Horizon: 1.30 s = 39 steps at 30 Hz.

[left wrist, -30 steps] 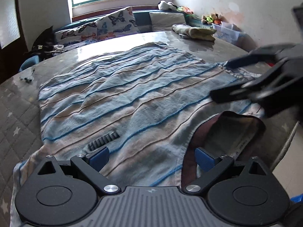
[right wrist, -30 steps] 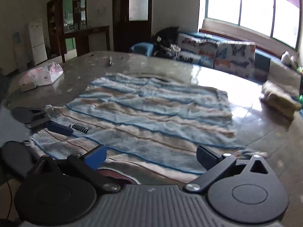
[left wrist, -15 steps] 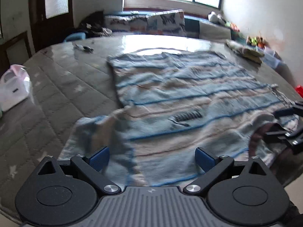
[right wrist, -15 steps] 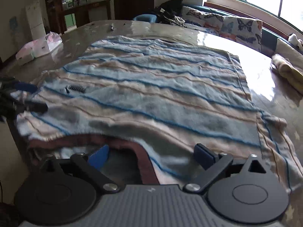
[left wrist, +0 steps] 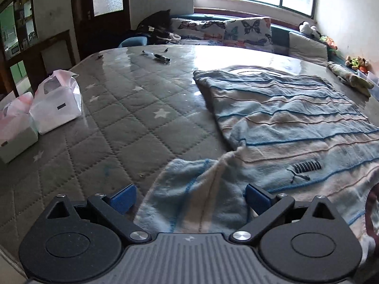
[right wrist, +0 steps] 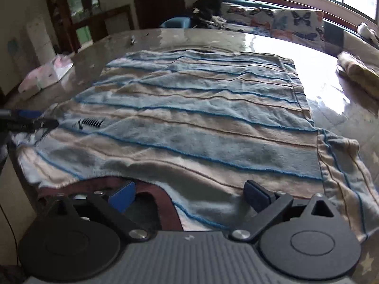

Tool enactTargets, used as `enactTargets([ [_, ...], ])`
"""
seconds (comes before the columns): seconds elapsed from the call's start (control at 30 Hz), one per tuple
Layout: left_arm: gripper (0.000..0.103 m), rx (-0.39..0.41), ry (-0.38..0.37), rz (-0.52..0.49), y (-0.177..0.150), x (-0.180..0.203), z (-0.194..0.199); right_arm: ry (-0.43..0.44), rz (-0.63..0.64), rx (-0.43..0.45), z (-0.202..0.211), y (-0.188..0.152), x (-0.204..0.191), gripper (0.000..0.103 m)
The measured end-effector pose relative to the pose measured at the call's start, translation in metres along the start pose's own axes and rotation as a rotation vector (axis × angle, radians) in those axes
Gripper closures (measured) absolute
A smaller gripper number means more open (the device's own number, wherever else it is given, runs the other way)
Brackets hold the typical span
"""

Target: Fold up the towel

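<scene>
Striped towel (right wrist: 201, 123) spread flat on the quilted table (left wrist: 123, 123), near edge overhanging — my left gripper (left wrist: 189, 200) and right gripper (right wrist: 189, 195) both gape empty over its near corners, which I should pinch evenly.

The towel (right wrist: 201, 118) lies spread open and mostly flat on the worktop (left wrist: 132, 123), lightly wrinkled. It carries pale blue and beige bands separated by thin dark blue lines, with a small dark logo (left wrist: 305, 166) near one corner. Its near edge is rumpled and overhangs the worktop edge.
</scene>
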<state>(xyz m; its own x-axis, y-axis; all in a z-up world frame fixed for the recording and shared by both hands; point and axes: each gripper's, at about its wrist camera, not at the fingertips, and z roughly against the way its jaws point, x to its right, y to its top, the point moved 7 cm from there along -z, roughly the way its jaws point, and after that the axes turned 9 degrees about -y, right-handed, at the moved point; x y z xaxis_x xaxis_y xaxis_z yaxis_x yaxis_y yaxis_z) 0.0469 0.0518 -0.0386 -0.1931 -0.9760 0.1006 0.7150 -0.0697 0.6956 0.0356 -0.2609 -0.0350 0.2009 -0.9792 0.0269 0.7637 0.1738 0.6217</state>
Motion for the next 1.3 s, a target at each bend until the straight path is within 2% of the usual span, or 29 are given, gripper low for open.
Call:
enactTargets([
  [0.1,0.004,0.029,0.012,-0.042,0.021,0.008,0.008,0.011,0.0,0.008,0.004,0.005,0.003,0.004],
  [0.23,0.004,0.094,-0.041,-0.08,0.062,0.026,0.008,0.014,-0.029,0.018,0.005,0.019,0.016,0.004],
  [0.37,0.007,0.082,-0.051,-0.072,0.1,0.032,-0.032,-0.001,-0.04,0.024,-0.005,0.033,0.03,0.004],
  [0.47,0.018,0.041,-0.052,-0.058,0.117,0.033,-0.069,-0.001,-0.036,0.025,-0.011,0.042,0.04,0.004],
  [0.63,0.037,-0.016,-0.027,-0.097,0.127,0.031,-0.113,-0.002,-0.035,0.026,-0.024,0.06,0.059,0.004],
  [0.77,0.039,-0.023,0.02,-0.106,0.131,0.019,-0.133,0.005,-0.018,0.027,-0.038,0.076,0.065,0.004],
  [1.0,0.037,-0.006,0.062,-0.109,0.146,0.01,-0.147,0.026,0.016,0.01,-0.071,0.104,0.068,0.004],
  [1.17,0.037,0.013,0.072,-0.108,0.158,0.011,-0.149,0.0,0.019,0.019,-0.095,0.128,0.079,0.004],
  [1.3,0.036,-0.002,0.077,-0.103,0.161,0.008,-0.163,-0.035,0.001,0.012,-0.122,0.139,0.096,0.004],
])
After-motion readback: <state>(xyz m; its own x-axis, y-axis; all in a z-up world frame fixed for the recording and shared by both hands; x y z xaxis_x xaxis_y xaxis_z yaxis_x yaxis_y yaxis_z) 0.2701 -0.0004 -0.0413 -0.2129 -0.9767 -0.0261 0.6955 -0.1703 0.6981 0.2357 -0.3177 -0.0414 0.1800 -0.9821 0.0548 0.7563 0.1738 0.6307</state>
